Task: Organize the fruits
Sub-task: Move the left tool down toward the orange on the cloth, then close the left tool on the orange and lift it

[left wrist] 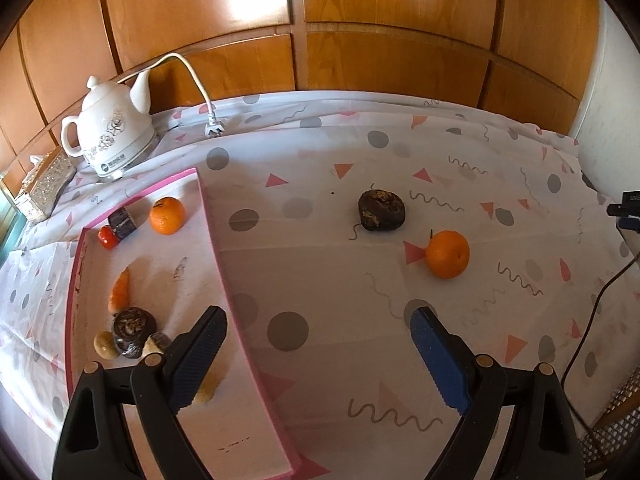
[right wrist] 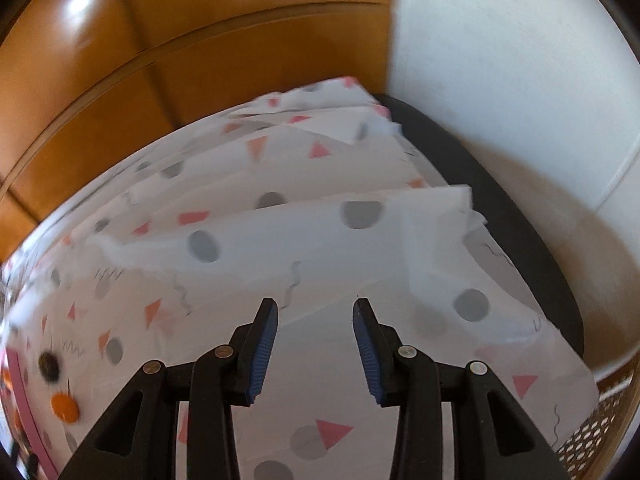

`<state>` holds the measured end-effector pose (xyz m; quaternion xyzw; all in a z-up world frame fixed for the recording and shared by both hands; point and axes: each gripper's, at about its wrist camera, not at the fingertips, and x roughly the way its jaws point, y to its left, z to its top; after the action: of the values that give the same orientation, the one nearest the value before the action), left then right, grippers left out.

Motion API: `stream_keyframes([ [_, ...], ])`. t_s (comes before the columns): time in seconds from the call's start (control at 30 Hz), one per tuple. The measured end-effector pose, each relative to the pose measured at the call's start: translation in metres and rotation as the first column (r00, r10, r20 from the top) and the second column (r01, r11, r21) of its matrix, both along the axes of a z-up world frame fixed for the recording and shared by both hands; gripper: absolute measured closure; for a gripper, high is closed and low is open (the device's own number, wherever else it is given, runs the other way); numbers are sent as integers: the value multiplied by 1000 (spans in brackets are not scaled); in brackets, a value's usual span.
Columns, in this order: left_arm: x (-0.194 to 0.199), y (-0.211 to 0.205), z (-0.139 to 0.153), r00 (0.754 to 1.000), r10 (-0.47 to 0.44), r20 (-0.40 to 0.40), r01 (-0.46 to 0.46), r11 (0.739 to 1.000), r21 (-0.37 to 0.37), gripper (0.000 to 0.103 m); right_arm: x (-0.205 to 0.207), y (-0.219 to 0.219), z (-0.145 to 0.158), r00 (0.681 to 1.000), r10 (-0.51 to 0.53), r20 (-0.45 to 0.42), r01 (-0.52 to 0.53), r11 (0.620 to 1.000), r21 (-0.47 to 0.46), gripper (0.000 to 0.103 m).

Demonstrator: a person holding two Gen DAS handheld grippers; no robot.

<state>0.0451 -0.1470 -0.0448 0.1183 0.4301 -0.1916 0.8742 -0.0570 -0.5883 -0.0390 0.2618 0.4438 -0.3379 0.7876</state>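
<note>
Spread wide over the pink-rimmed white tray (left wrist: 256,364), the left gripper (left wrist: 320,344) holds nothing. Beyond lie a round orange (left wrist: 447,254) and a dark brown lumpy fruit (left wrist: 382,210). Narrowly parted, the right gripper (right wrist: 316,320) is empty too.

White tablecloth (left wrist: 320,264) printed with grey dots, pink and orange triangles, grey squiggles. Ahead-left of the left gripper (left wrist: 318,344), black with blue ribbed pads: pink-rimmed tray (left wrist: 208,216), pale inside, some stains. In it an orange mandarin (left wrist: 167,215), red small fruit (left wrist: 108,237), orange carrot (left wrist: 120,289), dark brown mottled fruit (left wrist: 133,330). Ahead-right: dark brown fruit (left wrist: 382,211), orange (left wrist: 447,254). Far left: white teapot (left wrist: 110,132), grey floral print, white cord (left wrist: 196,84). Orange-brown wood panels (left wrist: 360,12) behind. Right gripper (right wrist: 316,344) same black and blue; blurred orange and dark blobs to its left, probably the same fruit.
</note>
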Motion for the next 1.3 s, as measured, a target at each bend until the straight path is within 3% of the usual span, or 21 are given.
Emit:
stream_keyframes([
  [0.2,7,-16,-5,1000,-26,-16,26,1000,0,9,-31,-28,-11,974,-227,-8,227,973,48,63],
  [0.43,14,-45,-8,996,-74,-48,72,997,-42,10,-58,-45,-16,926,-378,9,376,924,74,63],
  [0.57,18,-63,-14,992,-103,-74,99,994,-56,12,-69,-51,-19,904,-426,34,420,901,111,63],
  [0.83,28,-96,-25,985,-134,-105,128,990,-62,13,-72,-53,-19,898,-437,48,429,896,115,63],
  [0.93,34,-108,-34,982,-141,-128,136,990,-43,24,-73,-53,-19,901,-431,52,423,898,118,63],
  [1.0,38,-116,-43,976,-144,-162,139,989,-44,40,-70,-52,-20,907,-417,55,408,905,121,63],
  [1.07,42,-120,-52,970,-149,-189,141,988,-56,49,-67,-51,-19,914,-403,57,394,912,116,63],
  [1.13,40,-122,-55,974,-153,-165,147,988,-49,52,-64,-49,-19,921,-386,54,379,919,108,63],
  [1.2,36,-122,-55,972,-168,-161,163,986,-48,62,-61,-48,-20,928,-369,50,363,926,104,63],
  [1.3,34,-112,-50,966,-171,-192,154,983,-98,62,-57,-47,-20,936,-350,46,344,934,100,63],
])
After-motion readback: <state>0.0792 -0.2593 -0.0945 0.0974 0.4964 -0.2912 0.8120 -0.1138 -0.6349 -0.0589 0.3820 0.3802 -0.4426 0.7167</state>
